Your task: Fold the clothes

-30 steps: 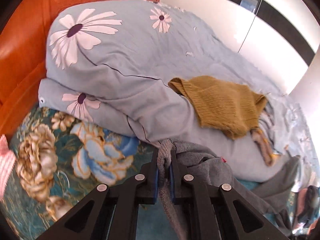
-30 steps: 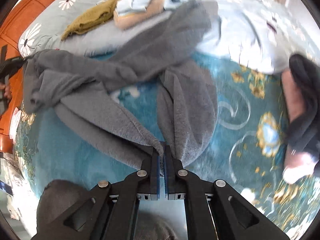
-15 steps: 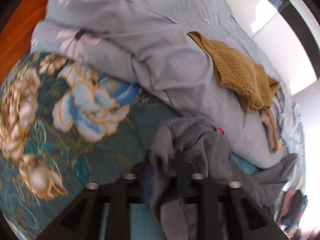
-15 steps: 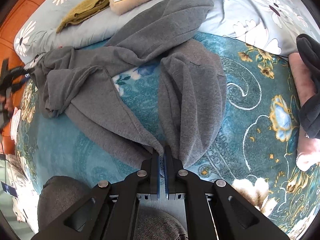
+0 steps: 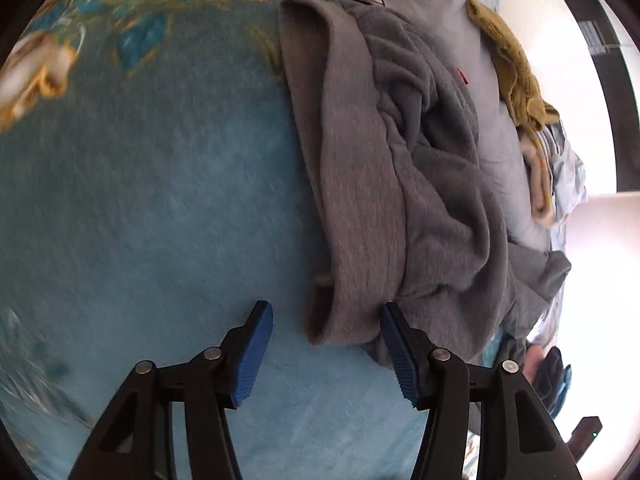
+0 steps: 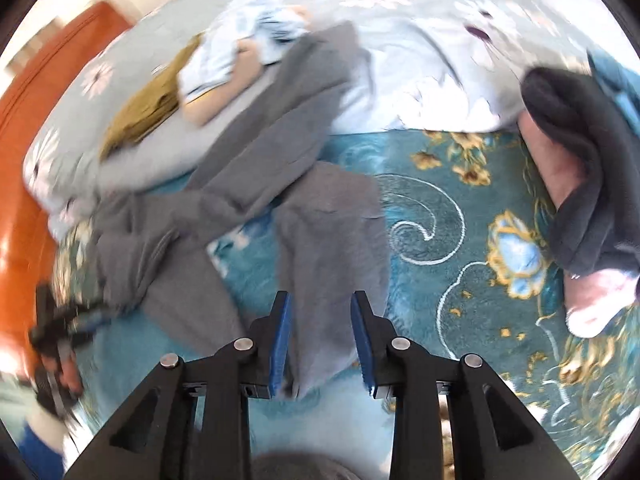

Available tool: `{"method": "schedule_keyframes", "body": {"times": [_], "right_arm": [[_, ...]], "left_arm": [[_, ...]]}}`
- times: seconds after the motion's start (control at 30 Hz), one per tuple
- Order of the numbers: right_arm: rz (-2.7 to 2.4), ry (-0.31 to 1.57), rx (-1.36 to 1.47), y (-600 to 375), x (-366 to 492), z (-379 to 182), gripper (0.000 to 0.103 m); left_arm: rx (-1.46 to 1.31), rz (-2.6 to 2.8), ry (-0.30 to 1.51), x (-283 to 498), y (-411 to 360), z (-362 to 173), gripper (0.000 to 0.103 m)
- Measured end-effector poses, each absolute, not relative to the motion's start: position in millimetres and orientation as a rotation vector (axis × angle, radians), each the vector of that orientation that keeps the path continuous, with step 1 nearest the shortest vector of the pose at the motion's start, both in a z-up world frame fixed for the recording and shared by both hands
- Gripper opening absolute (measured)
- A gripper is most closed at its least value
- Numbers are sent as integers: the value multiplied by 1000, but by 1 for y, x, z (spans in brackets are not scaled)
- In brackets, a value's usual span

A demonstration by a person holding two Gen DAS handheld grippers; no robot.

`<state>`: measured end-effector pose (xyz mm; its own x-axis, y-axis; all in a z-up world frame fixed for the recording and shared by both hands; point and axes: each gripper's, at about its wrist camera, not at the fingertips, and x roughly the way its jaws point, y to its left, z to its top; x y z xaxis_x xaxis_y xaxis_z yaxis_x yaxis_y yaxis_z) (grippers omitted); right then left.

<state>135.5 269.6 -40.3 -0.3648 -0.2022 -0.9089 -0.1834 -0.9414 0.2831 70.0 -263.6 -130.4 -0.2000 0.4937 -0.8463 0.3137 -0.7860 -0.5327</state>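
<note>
The grey sweatpants [image 5: 384, 184] [image 6: 256, 216] are lying rumpled on the teal floral blanket [image 5: 160, 200] [image 6: 440, 240], one leg trailing toward 12 o'clock onto the pale blue quilt [image 6: 420, 80]. The left gripper [image 5: 326, 354] is pointing low over the blanket with its jaws spread, the waistband's corner sitting between them at 1 o'clock, its right pad seemingly brushing the cloth. The right gripper [image 6: 320, 338] is hovering with jaws spread, a pant-leg hem lying loose between them. A mustard sweater [image 5: 516, 68] [image 6: 140, 116] is resting on the quilt, and a dark folded garment [image 6: 580, 168] is lying at 3 o'clock.
</note>
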Motion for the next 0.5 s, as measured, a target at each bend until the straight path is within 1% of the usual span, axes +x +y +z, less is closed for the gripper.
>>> {"method": "schedule_keyframes", "body": {"times": [0.03,0.17,0.3,0.33,0.37,0.4,0.43,0.47,0.5], "right_arm": [[-2511,-589,1788,272,129,-49,31],[-2434,-670,1843,264,107,-77,31],[-2419,-636,1926,251,94,-99,31],[-2423,-622,1951,249,92,-103,31],[-2421,-622,1970,249,92,-105,31],[-2424,-626,1979,249,92,-106,25],[-2427,-630,1988,250,93,-107,17],[-2432,-625,1995,251,95,-106,6],[-2438,-622,1996,252,97,-104,5]], "left_arm": [[-1896,2123,-1002,71,-262,-131,60],[-1872,2052,-1182,78,-256,-135,58],[-1865,2035,-1318,85,-253,-138,57],[-1861,2029,-1356,88,-253,-138,55],[-1856,2023,-1393,91,-252,-138,49],[-1857,2021,-1413,93,-252,-139,45],[-1860,2020,-1430,96,-252,-139,36],[-1853,2019,-1456,99,-252,-138,29],[-1840,2019,-1485,102,-252,-137,26]]}}
